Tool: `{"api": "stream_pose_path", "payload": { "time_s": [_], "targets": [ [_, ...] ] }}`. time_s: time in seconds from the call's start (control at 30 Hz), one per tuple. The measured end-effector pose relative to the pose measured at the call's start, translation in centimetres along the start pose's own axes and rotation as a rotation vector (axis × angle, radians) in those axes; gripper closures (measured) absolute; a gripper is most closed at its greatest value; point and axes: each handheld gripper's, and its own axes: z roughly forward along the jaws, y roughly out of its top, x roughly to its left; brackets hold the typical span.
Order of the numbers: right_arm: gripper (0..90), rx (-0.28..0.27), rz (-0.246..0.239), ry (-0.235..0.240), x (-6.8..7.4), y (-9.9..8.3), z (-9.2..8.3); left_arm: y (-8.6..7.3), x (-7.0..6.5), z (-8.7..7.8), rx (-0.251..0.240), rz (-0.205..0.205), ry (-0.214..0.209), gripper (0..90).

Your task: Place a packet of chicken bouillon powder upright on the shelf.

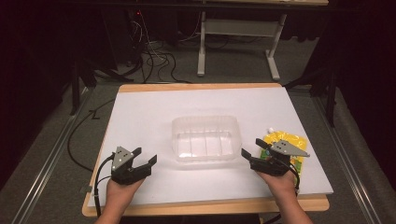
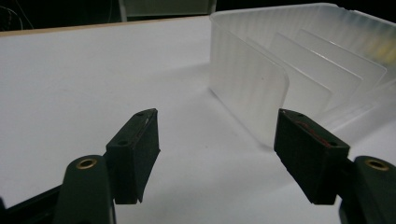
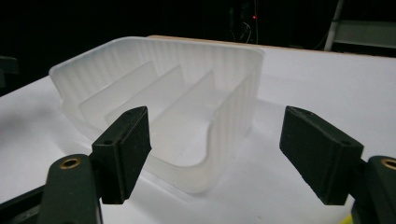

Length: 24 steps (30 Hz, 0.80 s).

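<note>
- Two hand-held grippers rest low over the table [image 1: 140,112], one on each side of a clear plastic tray [image 1: 206,139] that stands near the middle of the white sheet.
- Ribbed, frosted walls and rounded corners shape the tray [image 2: 261,79]; thin upright dividers cross its inside and split it into narrow slots, seen well in the right gripper view [image 3: 177,88].
- On the tray's left, the left gripper [image 1: 145,156] is matt black with a grey three-cornered plate on top; its jaws stand wide apart with nothing between them, only bare white surface [image 2: 93,84].
- On the tray's right, the right gripper [image 1: 252,148] has its jaws spread wide too, clamped on nothing; in its own view the near corner of the tray lies between and beyond the blocky black pads [image 3: 126,154] without touching them.
- Just behind the right gripper lies a flat yellow pouch [image 1: 282,139], glossy, with a small white spout at its upper corner.
- Smooth white covering tops the table, with a pale wooden edge showing at front and back.
</note>
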Motion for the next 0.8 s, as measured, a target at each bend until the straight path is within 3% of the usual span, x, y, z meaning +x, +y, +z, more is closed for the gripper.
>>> {"api": "stream_pose_path", "payload": {
  "time_s": [0.27, 0.4, 0.43, 0.47, 0.53, 0.57, 0.6, 0.67, 0.73, 0.77, 0.8],
  "targets": [
    [33.6, -0.016, 0.002, -0.039, -1.0, -0.4, -1.1, -0.2, -0.4, 0.8, 0.017, 0.025, 0.013, 34.5],
    [42.5, -0.015, 0.006, -0.125, -2.5, -0.3, -2.7, -0.1, -1.0, 0.9, 0.01, 0.046, 0.0, 34.8],
    [42.5, -0.015, 0.006, -0.125, -2.5, -0.3, -2.7, -0.1, -1.0, 0.9, 0.01, 0.046, 0.0, 35.1],
    [45.7, -0.006, 0.015, -0.187, -3.6, -0.6, -3.6, 0.0, -1.2, 0.9, 0.009, 0.06, -0.002, 35.3],
    [51.3, 0.017, 0.033, -0.237, -5.0, -1.0, -4.4, 0.1, -1.3, 1.1, 0.009, 0.068, -0.004, 35.6],
    [51.3, 0.017, 0.033, -0.237, -5.0, -1.0, -4.4, 0.1, -1.3, 1.1, 0.009, 0.068, -0.004, 35.8],
    [55.7, 0.038, 0.054, -0.28, -6.2, -1.6, -5.2, 0.3, -1.4, 1.4, 0.008, 0.066, -0.004, 36.0],
    [60.3, 0.063, 0.074, -0.331, -7.4, -2.2, -6.0, 0.3, -1.5, 1.7, 0.008, 0.059, -0.007, 36.1],
    [62.2, 0.069, 0.087, -0.352, -8.0, -2.5, -6.5, 0.4, -1.5, 1.9, 0.013, 0.062, -0.01, 36.2],
    [70.3, 0.093, 0.116, -0.406, -9.2, -3.2, -7.3, 0.4, -1.7, 2.1, 0.014, 0.066, -0.01, 36.2],
    [74.2, 0.105, 0.123, -0.43, -9.7, -3.5, -7.6, 0.4, -1.8, 2.3, 0.019, 0.075, -0.014, 36.2]
  ]
}}
